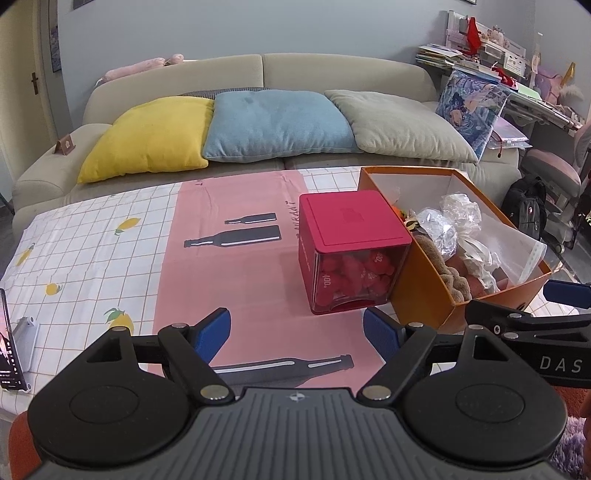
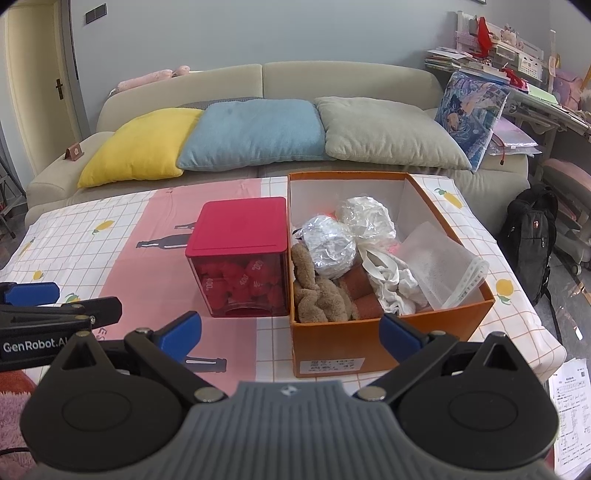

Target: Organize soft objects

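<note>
Orange box [image 2: 373, 343], red-lidded cube [image 2: 240, 229]

Ahead of me a beige sofa [image 2: 258, 79] stands against a pale grey-blue wall [image 2: 258, 33], a cream door [image 2: 33, 85] at the left, a cluttered desk [image 2: 532, 96] and black backpack [image 2: 532, 229] at the right.

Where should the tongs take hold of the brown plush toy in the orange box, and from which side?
Probably from above. The fuzzy brown plush toy lies in the near left corner of the open orange cardboard box, hemmed in by the walls and a crinkled plastic-wrapped bundle. Only its top is free, so pinch its raised middle with the open right tongs.
</note>
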{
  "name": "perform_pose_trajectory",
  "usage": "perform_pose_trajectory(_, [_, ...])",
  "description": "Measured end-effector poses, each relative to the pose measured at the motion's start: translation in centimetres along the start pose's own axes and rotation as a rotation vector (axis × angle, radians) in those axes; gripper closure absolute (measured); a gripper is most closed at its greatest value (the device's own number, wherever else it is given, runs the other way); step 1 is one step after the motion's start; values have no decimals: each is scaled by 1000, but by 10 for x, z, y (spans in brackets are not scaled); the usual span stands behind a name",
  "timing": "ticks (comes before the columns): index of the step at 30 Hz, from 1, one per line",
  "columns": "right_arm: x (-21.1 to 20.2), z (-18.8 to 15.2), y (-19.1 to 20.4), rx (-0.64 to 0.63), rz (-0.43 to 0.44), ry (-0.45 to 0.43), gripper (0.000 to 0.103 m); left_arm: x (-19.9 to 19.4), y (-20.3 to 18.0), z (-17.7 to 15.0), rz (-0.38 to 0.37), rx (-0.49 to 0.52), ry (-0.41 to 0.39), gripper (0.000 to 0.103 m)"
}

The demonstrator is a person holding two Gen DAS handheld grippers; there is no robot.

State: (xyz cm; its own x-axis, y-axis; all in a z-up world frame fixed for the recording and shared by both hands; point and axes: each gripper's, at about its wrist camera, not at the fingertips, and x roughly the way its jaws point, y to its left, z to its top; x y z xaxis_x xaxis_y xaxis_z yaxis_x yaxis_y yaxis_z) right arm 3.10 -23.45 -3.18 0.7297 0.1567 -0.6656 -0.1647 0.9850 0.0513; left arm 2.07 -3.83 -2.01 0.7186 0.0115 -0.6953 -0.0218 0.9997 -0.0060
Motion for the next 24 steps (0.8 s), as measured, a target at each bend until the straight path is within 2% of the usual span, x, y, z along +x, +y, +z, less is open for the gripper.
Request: perform_pose_trajectory(24, [0, 1, -2, -7, 9, 12, 3, -1, 1, 0, -2, 2, -3, 7])
